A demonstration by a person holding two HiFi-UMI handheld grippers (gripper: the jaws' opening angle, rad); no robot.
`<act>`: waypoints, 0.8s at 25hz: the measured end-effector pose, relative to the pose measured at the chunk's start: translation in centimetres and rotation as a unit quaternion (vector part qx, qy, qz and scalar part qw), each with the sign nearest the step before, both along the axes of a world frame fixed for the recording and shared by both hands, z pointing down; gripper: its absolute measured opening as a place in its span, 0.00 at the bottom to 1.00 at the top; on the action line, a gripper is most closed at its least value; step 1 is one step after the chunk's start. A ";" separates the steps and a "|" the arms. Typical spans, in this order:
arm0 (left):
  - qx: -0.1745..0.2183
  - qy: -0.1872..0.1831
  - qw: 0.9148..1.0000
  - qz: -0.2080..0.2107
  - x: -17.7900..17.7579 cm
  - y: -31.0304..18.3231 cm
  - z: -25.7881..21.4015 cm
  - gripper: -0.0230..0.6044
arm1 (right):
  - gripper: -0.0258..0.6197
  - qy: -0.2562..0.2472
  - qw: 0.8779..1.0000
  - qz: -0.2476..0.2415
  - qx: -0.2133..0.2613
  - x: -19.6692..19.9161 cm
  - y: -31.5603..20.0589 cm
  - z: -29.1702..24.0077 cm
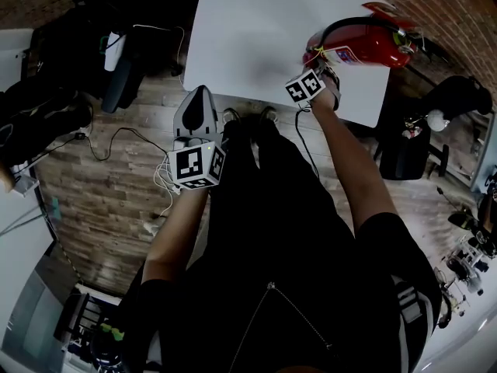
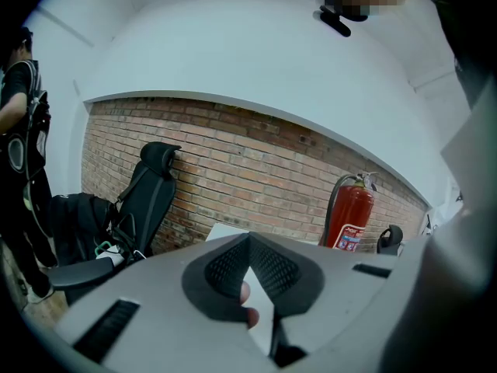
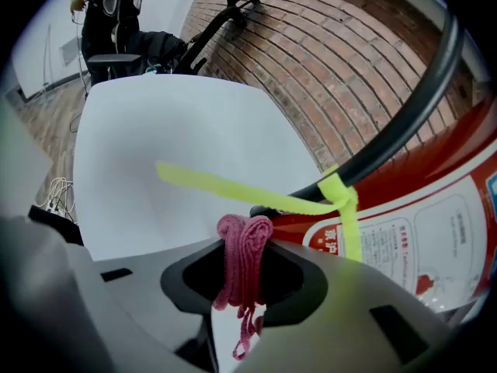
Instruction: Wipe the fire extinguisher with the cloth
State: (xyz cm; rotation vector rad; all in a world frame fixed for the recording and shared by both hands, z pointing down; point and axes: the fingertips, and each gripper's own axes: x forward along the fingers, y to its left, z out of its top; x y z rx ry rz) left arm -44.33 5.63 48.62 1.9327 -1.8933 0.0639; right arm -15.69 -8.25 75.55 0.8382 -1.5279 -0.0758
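Cloth (image 3: 245, 259) at foot of extinguisher (image 1: 365, 47), right side leading.

Nearest: left gripper (image 2: 250, 243), jaws pressed together on nothing, held low off near edge of table (image 1: 256, 37), well apart from the work. Further out: right gripper (image 3: 247, 247), pinching the pink cloth with its folded edge poking past the jaws, just beside the red lower body by the yellow tie (image 3: 342, 200); touching or not, unclear. Farthest: extinguisher on far right corner of table, ahead and right of right gripper. Long axis probably vertical, judged from left gripper view, though badly foreshortened in head view. Likely next: stroke up along the cylinder, away from the base. Right arm much the nearer.
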 end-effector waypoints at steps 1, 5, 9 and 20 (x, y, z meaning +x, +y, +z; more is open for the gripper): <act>0.002 0.002 1.000 0.000 0.1 0.1 -0.1 0.05 | 0.23 -0.001 1.000 -0.001 0.002 0.0 0.0 -0.5; 0.009 0.005 1.000 0.004 0.6 0.0 -0.5 0.05 | 0.23 -0.003 1.000 -0.005 0.005 0.1 0.1 -2.0; 0.018 0.007 1.000 0.006 0.9 -0.2 -1.0 0.05 | 0.23 0.001 1.000 -0.012 0.006 0.4 0.3 -3.0; 0.029 0.015 0.999 0.008 1.4 0.0 -1.6 0.05 | 0.23 0.002 0.999 -0.030 0.018 0.8 0.7 -7.1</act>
